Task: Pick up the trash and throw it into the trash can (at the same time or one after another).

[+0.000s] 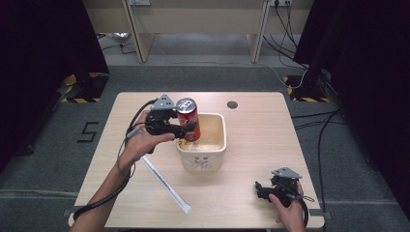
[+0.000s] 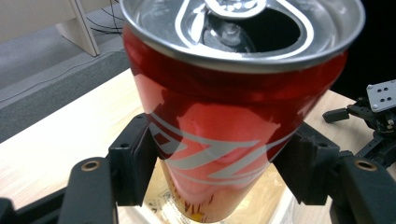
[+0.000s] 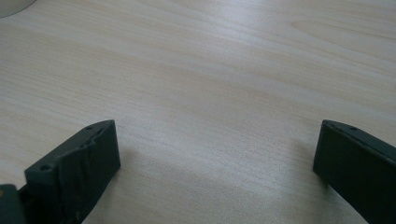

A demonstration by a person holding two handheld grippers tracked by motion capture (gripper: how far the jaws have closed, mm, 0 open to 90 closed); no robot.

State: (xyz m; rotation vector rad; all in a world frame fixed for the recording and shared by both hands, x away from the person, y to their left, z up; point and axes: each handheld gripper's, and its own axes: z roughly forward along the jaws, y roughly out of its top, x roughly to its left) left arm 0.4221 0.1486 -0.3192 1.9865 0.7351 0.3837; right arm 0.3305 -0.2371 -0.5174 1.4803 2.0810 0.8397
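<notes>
On one table [image 1: 251, 145], one red can [image 1: 188, 119] pinched by left tongs [image 1: 186, 129], over one tub [image 1: 212, 150], possibly liquid inside, right tongs [image 1: 261, 189] spread.

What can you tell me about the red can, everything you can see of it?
The can is glossy red metal with silver swirl lettering and a silver top. Its tab is lifted and the mouth stands open. It is upright, tilting slightly, gripped at mid-body between the two black jaws of the left claw. It hangs above the left edge of the cream tub, its base over the tub's inside. Whether anything is inside the can cannot be told.
</notes>
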